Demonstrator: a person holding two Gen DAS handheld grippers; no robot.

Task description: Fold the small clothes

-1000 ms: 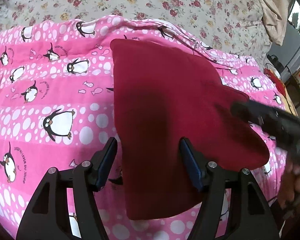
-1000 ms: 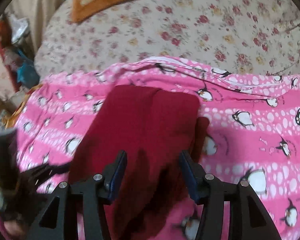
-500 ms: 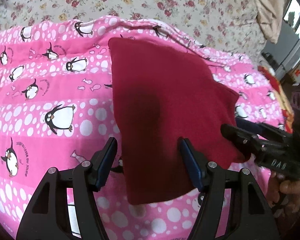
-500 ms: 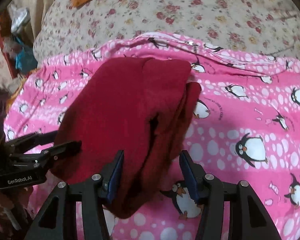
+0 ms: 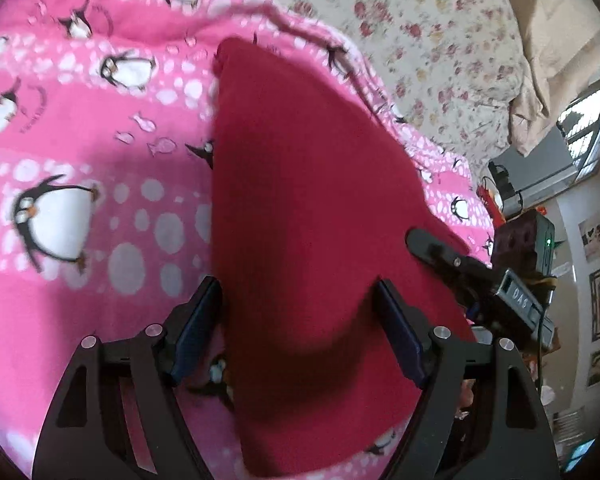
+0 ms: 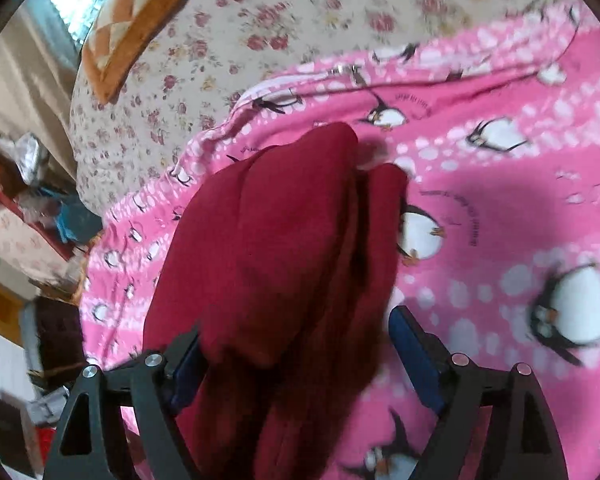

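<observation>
- Left wrist view: the dark red garment [image 5: 308, 208] lies on a pink penguin-print blanket [image 5: 84, 208], running from the near edge away toward the blanket's far hem.
- The left gripper [image 5: 300, 312] hangs over the near part of the garment with its jaws spread wide; the cloth passes between the blue-padded fingers [image 5: 198, 320] and neither pad presses it.
- At the right of the same view the right gripper [image 5: 432, 248] reaches in from the side, its black tip over the garment's right edge; from here its jaw gap cannot be read.
- Right wrist view: the red garment [image 6: 276, 240] shows as stacked layers, with a second lobe of cloth beside the main fold on the right.
- The right gripper [image 6: 296, 344] has its jaws well apart, the garment's near end filling the space between them; the left pad [image 6: 188, 364] is at the cloth's edge and the right pad stands clear of it.
- Beyond the blanket [image 6: 500, 200] lies a cream floral bedsheet [image 6: 284, 12], and an orange patterned cushion [image 6: 136, 20] rests on it at the far left.
- Both views are motion-blurred, so finer creases cannot be made out.
</observation>
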